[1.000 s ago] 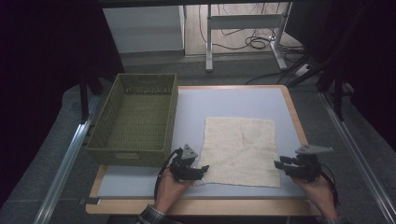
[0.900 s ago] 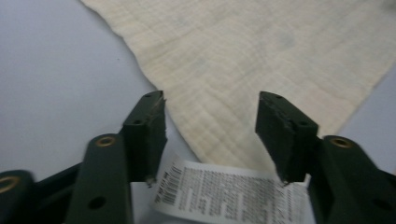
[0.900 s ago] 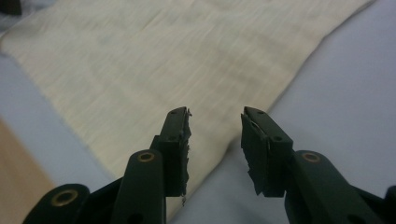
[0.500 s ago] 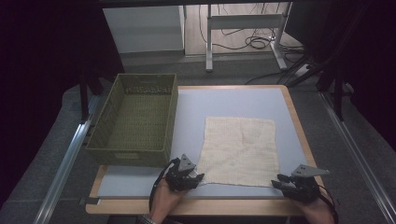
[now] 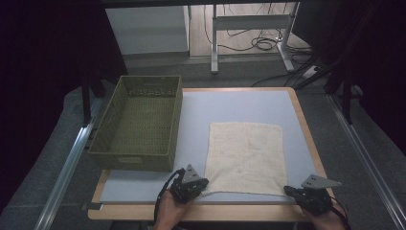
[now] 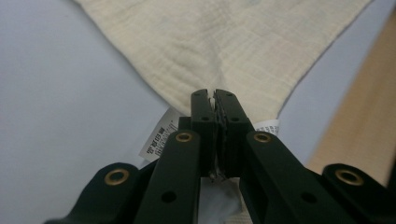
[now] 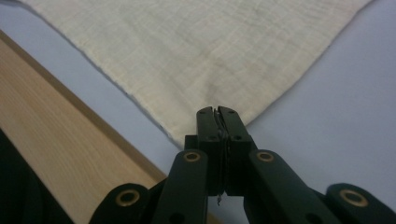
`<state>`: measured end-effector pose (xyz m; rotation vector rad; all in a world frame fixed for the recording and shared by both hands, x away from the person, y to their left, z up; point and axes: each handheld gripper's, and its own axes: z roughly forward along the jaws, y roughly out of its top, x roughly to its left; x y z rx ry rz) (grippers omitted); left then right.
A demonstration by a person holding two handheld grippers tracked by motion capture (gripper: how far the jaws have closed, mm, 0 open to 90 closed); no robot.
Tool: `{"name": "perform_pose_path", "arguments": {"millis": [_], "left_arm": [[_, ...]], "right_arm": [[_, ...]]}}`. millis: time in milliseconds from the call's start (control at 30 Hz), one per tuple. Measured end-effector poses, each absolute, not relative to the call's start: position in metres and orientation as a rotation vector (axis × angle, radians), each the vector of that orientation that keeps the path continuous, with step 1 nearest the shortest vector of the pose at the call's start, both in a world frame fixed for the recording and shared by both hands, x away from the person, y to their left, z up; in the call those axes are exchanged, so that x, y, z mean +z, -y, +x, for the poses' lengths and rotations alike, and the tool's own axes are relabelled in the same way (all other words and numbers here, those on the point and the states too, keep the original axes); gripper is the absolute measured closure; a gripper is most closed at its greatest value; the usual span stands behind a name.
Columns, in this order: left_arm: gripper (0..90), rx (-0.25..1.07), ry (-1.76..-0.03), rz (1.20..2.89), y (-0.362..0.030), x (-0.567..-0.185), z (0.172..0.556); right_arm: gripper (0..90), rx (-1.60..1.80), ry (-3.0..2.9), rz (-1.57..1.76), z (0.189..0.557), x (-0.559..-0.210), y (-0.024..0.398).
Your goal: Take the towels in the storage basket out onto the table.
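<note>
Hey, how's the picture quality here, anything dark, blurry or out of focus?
High view: table evenly lit, surroundings nearly black, slightly soft. Left gripper view: cloth weave sharp, the tool in front a bit blurred. Right gripper view: cloth and wooden edge clear, no glare.

Cloth (image 5: 246, 157) flat on table (image 5: 230, 103), right of basket (image 5: 136, 125); left gripper (image 5: 198, 188) at near-left corner, right gripper (image 5: 291, 191) at near-right corner.
</note>
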<state>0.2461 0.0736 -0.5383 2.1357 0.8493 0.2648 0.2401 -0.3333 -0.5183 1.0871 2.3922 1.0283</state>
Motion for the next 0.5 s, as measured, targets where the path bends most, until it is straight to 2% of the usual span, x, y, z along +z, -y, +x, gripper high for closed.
{"name": "perform_pose_path", "arguments": {"millis": [133, 167, 233, 300, 400, 500], "left_arm": [[85.9, 0.245, -0.812, 2.173, -0.068, -0.536, 0.233], [83.2, 0.248, -0.809, 2.173, -0.068, -0.535, 0.232], [69.9, 0.281, -0.820, 2.159, -0.069, -0.531, 0.235], [60.9, 0.327, -0.847, 2.138, -0.073, -0.525, 0.244], [52.8, 0.366, -0.870, 2.117, -0.074, -0.516, 0.261], [49.8, 0.393, -0.881, 2.106, -0.072, -0.508, 0.284]], "right_arm": [[88.6, 1.006, -2.399, 1.086, 0.230, -0.515, 0.340], [88.5, 1.009, -2.397, 1.084, 0.228, -0.515, 0.341], [87.7, 1.026, -2.390, 1.089, 0.225, -0.515, 0.343], [84.7, 1.050, -2.376, 1.093, 0.227, -0.513, 0.345], [76.4, 1.082, -2.350, 1.111, 0.237, -0.507, 0.347], [69.4, 1.100, -2.337, 1.126, 0.250, -0.502, 0.349]]}}
